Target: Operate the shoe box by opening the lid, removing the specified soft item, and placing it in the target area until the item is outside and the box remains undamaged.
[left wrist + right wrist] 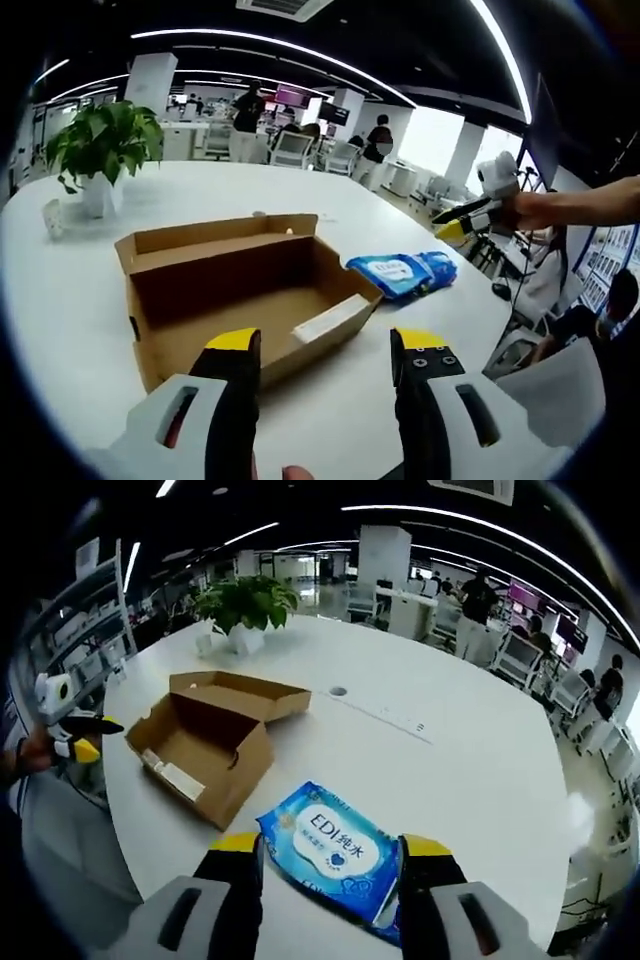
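In the left gripper view, the left gripper [325,352] was seen with its yellow-tipped jaws spread apart and nothing between them, held just above the near edge of the white table [60,290]. Directly beyond the jaws the cardboard shoe box [240,295] was seen lying open near that edge, its lid folded back upright on the far side and a pale slip lying against its inner right wall. To the right of the box, apart from it, the blue wet-wipes pack [402,272] was found lying flat on the table, outside the box. Farther right, the right gripper [452,222] was seen held in a hand [535,208] past the table's right edge. A potted plant [102,150] stood at the far left of the table, and people were seen among desks in the office behind. In the right gripper view, the right gripper [330,848] was likewise seen released, its jaws standing wide to either side of the wet-wipes pack [338,852] without clamping it. Beyond, the shoe box [205,740] was seen open near the table's left edge, with the left gripper [82,735] beside that edge and the potted plant [245,605] at the far end.
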Motion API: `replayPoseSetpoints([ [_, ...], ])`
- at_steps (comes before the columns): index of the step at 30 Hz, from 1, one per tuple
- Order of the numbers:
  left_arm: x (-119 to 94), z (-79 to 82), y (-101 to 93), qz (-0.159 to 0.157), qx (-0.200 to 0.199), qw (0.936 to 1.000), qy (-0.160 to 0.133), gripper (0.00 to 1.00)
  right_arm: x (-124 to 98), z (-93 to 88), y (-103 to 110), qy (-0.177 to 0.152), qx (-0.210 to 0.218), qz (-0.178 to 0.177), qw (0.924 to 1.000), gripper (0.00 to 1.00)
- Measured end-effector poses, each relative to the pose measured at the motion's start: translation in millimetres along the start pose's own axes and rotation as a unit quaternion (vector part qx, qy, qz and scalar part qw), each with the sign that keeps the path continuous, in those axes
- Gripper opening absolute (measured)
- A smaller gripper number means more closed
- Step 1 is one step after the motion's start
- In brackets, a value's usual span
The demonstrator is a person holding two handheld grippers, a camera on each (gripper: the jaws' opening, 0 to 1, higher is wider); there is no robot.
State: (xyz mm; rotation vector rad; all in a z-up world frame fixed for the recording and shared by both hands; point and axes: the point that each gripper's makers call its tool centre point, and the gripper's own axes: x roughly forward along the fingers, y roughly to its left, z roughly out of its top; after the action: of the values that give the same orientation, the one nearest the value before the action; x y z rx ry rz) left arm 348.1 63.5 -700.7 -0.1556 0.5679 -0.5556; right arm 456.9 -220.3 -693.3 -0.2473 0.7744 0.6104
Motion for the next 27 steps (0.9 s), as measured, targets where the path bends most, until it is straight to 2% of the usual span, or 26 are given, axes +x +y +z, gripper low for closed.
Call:
replayPoseSetpoints([
  [3, 2, -3.7, 5.7, 0.001, -0.001, 1.0000, 0.001, 0.53, 10, 9.8, 14, -0.012, 0.009, 0.016, 0.9998, 0.52],
  [10, 4, -7.5, 6.6, 0.004, -0.010, 0.9999, 0.000, 0.53, 31, 24.8, 42, -0.017, -0.003, 0.045, 0.9988, 0.53],
  [21, 3, -12.9, 14.4, 0.005, -0.027, 0.9996, 0.000, 0.53, 65, 37.5, 86, -0.010, -0.015, 0.089, 0.9959, 0.54],
  [27, 5, -16.9, 18.6, 0.007, -0.030, 0.9995, 0.002, 0.53, 81, 47.6, 107, -0.003, -0.041, 0.109, 0.9932, 0.53],
])
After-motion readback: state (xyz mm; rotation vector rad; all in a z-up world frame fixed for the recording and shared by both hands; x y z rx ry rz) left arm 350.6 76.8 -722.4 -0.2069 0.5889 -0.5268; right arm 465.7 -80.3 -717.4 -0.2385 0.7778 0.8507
